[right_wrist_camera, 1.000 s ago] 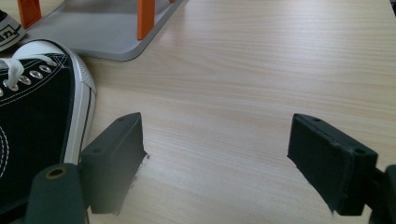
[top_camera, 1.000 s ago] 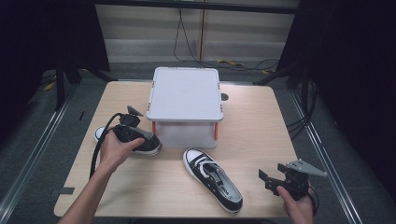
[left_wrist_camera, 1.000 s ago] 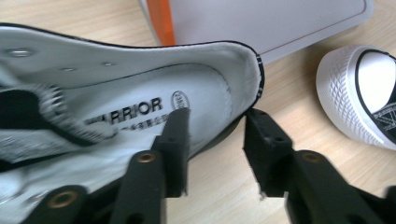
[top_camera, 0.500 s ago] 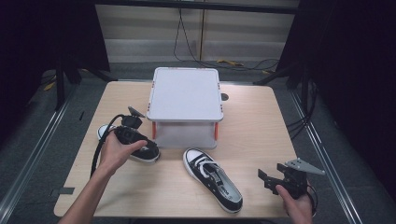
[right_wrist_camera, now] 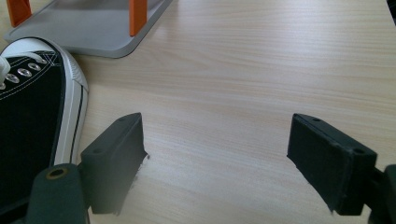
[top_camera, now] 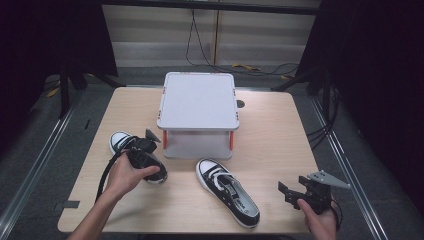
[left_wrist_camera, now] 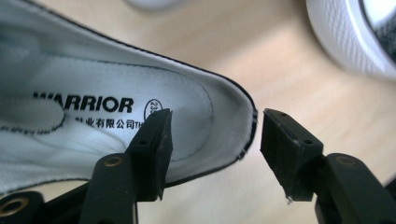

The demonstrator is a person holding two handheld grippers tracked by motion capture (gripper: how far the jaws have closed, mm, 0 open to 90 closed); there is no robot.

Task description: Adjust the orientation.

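A black canvas sneaker [top_camera: 121, 142] with a white toe cap lies left of the grey stand. My left gripper [top_camera: 149, 165] sits over its heel. In the left gripper view the left gripper [left_wrist_camera: 212, 135] is open, with one jaw inside the sneaker [left_wrist_camera: 84, 102] over the printed insole and the other outside the heel wall. The matching second sneaker [top_camera: 227, 192] lies at the table's near middle, and its white sole edge [left_wrist_camera: 345, 37] shows beyond the jaws. My right gripper [top_camera: 286, 192] is open near the front right edge. Nothing but bare wood lies under the right gripper [right_wrist_camera: 215, 158], with the second sneaker [right_wrist_camera: 32, 102] to its left.
A grey two-tier stand [top_camera: 197, 102] with orange posts stands mid-table; its lower tray [right_wrist_camera: 93, 28] reaches close to the second sneaker's toe. Bare wooden tabletop [top_camera: 280, 135] spreads right of the stand. Cables lie on the floor beyond the far edge.
My left gripper has come down and slightly nearer over the left sneaker's heel, uncovering the white toe. The right gripper and the second sneaker have not moved.
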